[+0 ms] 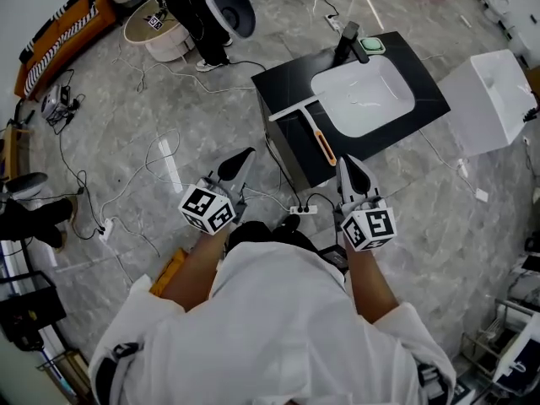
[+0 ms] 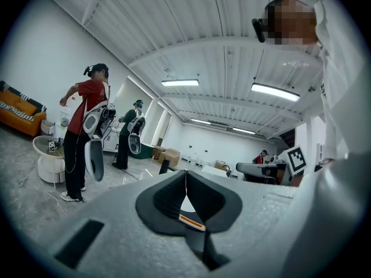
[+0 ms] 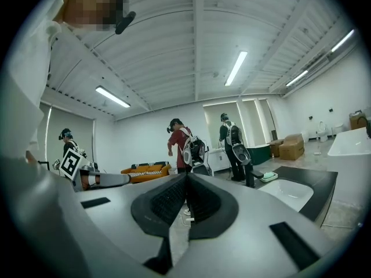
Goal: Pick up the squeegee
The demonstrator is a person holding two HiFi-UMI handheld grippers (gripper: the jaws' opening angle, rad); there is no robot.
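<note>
The squeegee [image 1: 314, 126] lies across the near left corner of a black counter [image 1: 287, 81], white blade to the left and orange handle toward me. Both grippers are held level in front of me, short of the counter and apart from the squeegee. My left gripper [image 1: 245, 156] has its dark pads meeting at the tips, and nothing is held. Through the slit below its tips a white and orange strip [image 2: 191, 221] shows. My right gripper [image 1: 345, 165] is shut and empty, just below the handle's near end. In the right gripper view its jaws [image 3: 186, 181] touch along their length.
A white sink [image 1: 403, 99] with a dark faucet [image 1: 347, 44] and green soap dish [image 1: 373, 46] sits in the counter. A white box [image 1: 494, 99] stands to the right. A power strip [image 1: 302, 210] and cables lie on the floor. Other people [image 2: 81, 132] stand further off.
</note>
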